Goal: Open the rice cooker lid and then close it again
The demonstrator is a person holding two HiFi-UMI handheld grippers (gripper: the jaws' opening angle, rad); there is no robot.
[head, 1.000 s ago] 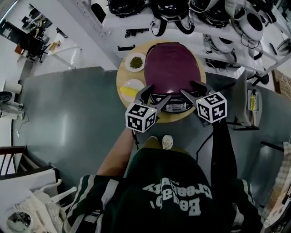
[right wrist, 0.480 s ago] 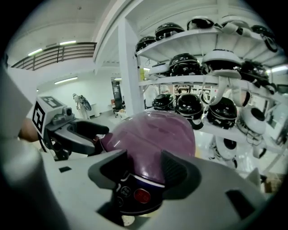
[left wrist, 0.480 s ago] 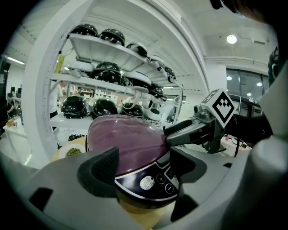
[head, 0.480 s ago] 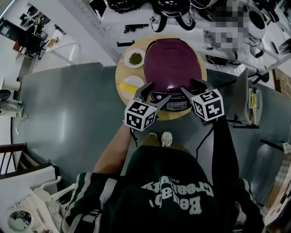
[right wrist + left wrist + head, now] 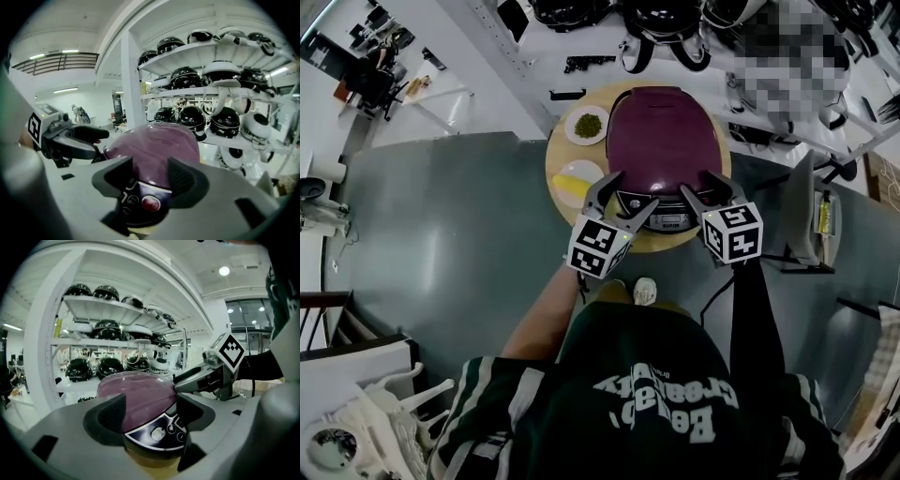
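Both grippers have edged nearer the maroon dome-lidded rice cooker (image 5: 666,131) at twelve o'clock on the round wooden table (image 5: 551,164). The left gripper (image 5: 628,197) stands agape. The right gripper (image 5: 706,187) is also agape, though just narrowing, and pinches nothing. The lid is closed, so I judge both opening and closing remain.

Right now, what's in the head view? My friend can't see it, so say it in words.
A closed purple rice cooker sits on a round wooden table, seen from above, with two dishes beside it. A person holds the left tool and right tool open at its front edge; the right tool's jaws have just been closing slightly, gripping nothing.
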